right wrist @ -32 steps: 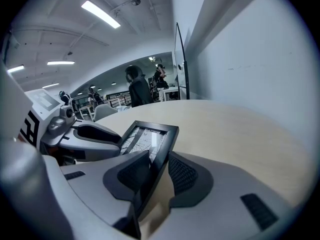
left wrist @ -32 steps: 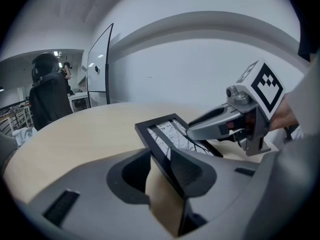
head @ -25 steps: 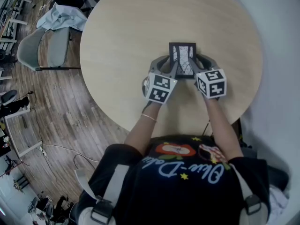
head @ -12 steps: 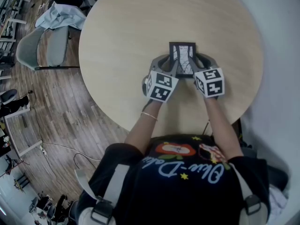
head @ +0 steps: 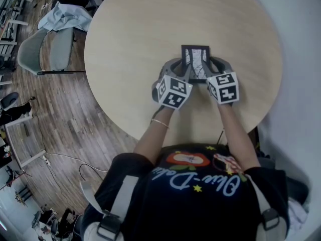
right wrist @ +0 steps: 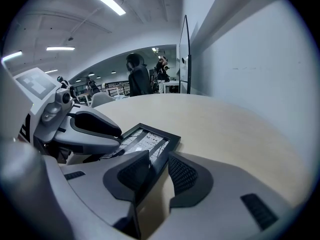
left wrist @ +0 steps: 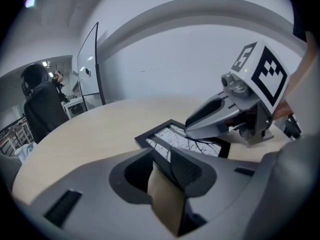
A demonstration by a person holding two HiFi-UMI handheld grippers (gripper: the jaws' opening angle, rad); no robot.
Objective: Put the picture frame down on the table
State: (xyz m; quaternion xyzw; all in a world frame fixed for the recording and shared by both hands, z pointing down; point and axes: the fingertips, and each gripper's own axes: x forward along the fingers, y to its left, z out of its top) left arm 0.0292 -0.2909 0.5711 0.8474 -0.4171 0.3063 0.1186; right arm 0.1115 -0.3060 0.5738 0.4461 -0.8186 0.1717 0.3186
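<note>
A black picture frame (head: pixel 195 54) with a pale branch print is held over the round wooden table (head: pixel 145 24), tilted with its near end raised and its far edge low on the tabletop. My left gripper (head: pixel 179 70) is shut on the frame's left side. In the left gripper view the frame (left wrist: pixel 172 133) and its brown back run between the jaws of this gripper (left wrist: pixel 162 160). My right gripper (head: pixel 214 68) is shut on the frame's right side. In the right gripper view the frame (right wrist: pixel 146 139) sits between the jaws of that gripper (right wrist: pixel 159 166).
A grey chair (head: pixel 46 51) and a light cloth (head: pixel 65 17) stand left of the table on the wooden floor. A white wall (right wrist: pixel 260 59) runs along the table's far right. A person in dark clothes (left wrist: pixel 44 109) stands beyond the table.
Both grippers have shifted very slightly towards the frame. The frame stays held in the same place.
</note>
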